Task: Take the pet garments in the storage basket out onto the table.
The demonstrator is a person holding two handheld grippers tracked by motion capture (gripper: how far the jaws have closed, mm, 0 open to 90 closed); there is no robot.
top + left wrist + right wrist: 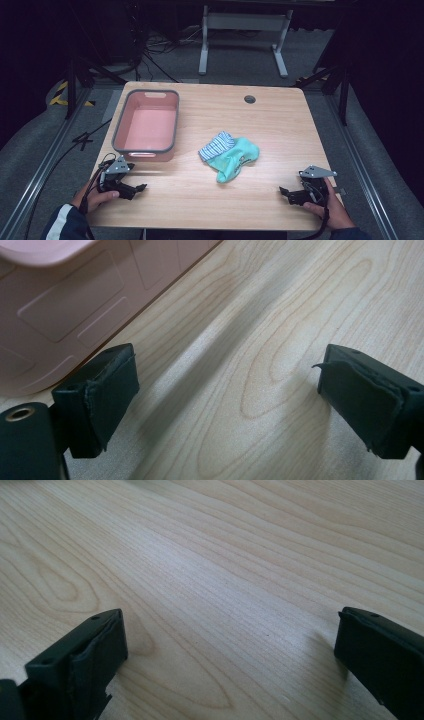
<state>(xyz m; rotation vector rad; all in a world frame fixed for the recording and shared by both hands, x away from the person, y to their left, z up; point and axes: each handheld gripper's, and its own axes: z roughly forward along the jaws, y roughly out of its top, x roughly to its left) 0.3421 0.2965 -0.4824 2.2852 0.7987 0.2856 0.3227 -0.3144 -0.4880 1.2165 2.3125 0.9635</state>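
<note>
So the wooden table [200,200] is the big thing here, and the high view is where you get the layout: pink bin [146,125] at the back left, and a mint-green sock [235,159] mid-table with a striped sock [216,145] overlapping its upper left end. The green one's long axis runs diagonally, near-left to far-right. Left gripper [142,187] sits just below the bin, right gripper [282,190] at the near right, both wide open and holding nothing. The left gripper view adds the bin's wall up close.
</note>
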